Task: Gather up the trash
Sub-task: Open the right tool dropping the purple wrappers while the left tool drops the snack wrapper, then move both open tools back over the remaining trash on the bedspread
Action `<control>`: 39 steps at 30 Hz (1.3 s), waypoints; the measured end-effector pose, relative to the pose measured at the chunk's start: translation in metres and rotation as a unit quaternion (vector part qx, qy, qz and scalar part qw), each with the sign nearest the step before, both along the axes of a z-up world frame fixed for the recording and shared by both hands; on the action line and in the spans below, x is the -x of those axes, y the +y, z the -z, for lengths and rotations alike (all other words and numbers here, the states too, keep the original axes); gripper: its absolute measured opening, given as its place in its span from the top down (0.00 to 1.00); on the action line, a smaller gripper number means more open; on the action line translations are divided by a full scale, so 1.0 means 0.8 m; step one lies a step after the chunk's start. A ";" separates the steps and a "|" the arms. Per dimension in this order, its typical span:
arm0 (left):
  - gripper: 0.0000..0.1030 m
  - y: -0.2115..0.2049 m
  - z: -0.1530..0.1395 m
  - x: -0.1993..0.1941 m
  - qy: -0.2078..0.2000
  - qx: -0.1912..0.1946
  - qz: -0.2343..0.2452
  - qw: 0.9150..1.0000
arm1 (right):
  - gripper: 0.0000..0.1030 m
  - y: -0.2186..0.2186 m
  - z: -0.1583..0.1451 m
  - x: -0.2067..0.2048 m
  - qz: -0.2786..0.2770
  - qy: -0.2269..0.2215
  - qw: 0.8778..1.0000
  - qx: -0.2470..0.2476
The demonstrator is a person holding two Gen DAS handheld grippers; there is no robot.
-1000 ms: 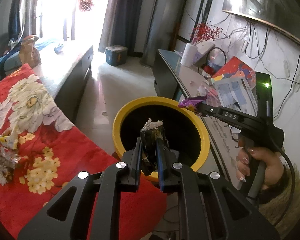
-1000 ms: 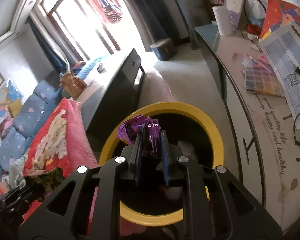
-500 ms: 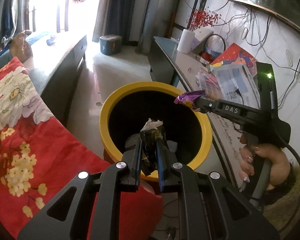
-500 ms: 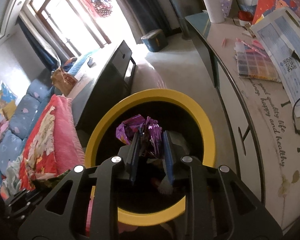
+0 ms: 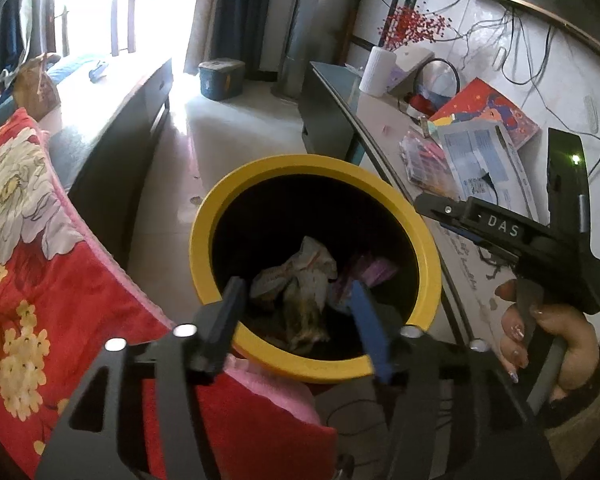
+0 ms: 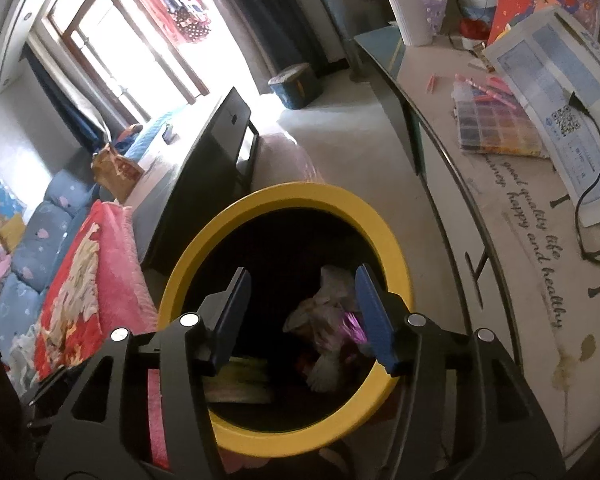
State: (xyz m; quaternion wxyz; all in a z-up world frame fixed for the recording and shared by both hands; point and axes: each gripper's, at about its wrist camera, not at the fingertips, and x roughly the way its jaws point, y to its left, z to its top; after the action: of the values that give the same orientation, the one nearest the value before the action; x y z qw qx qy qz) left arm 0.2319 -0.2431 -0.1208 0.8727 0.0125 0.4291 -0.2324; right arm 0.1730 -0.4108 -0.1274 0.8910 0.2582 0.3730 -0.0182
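hovering over yellow-rimmed bin [image 5: 384, 364], both grippers point down into its mouth. red floral blanket [image 5: 32, 272] beside bin; no litter visible on it from here. left gripper [image 5: 296, 304] jaws opening, nothing between pads. right gripper [image 6: 302, 312] jaws opening too, also empty. crumpled brown wrapper [image 5: 300, 284] and purple wrapper [image 6: 350, 326] lie loose inside bin. judgement: this drop done; whether more trash remains elsewhere, cannot tell.
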 end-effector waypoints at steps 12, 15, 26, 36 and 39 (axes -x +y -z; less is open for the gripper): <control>0.08 0.054 -0.043 0.027 -0.054 0.010 -0.069 0.996 | 0.38 0.030 -0.030 0.008 -0.028 -0.043 0.998 0.024; 0.08 0.069 -0.051 0.034 -0.063 0.013 -0.086 0.994 | 0.35 0.039 -0.037 0.010 -0.038 -0.051 0.998 0.026; 0.08 0.127 -0.076 0.056 -0.091 0.013 -0.146 0.985 | 0.32 0.083 -0.065 0.021 -0.086 -0.085 0.992 0.046; 0.08 0.174 -0.092 0.072 -0.107 0.020 -0.190 0.976 | 0.30 0.123 -0.083 0.028 -0.130 -0.103 0.984 0.059; 0.08 0.186 -0.097 0.076 -0.112 0.021 -0.202 0.973 | 0.30 0.135 -0.088 0.031 -0.144 -0.109 0.982 0.062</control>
State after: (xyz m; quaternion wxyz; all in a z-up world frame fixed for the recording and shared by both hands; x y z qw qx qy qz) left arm 0.1710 -0.0943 -0.0434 0.9442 -0.0664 0.3175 -0.0575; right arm 0.1481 -0.3026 -0.0570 0.9339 0.1466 0.3048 0.1154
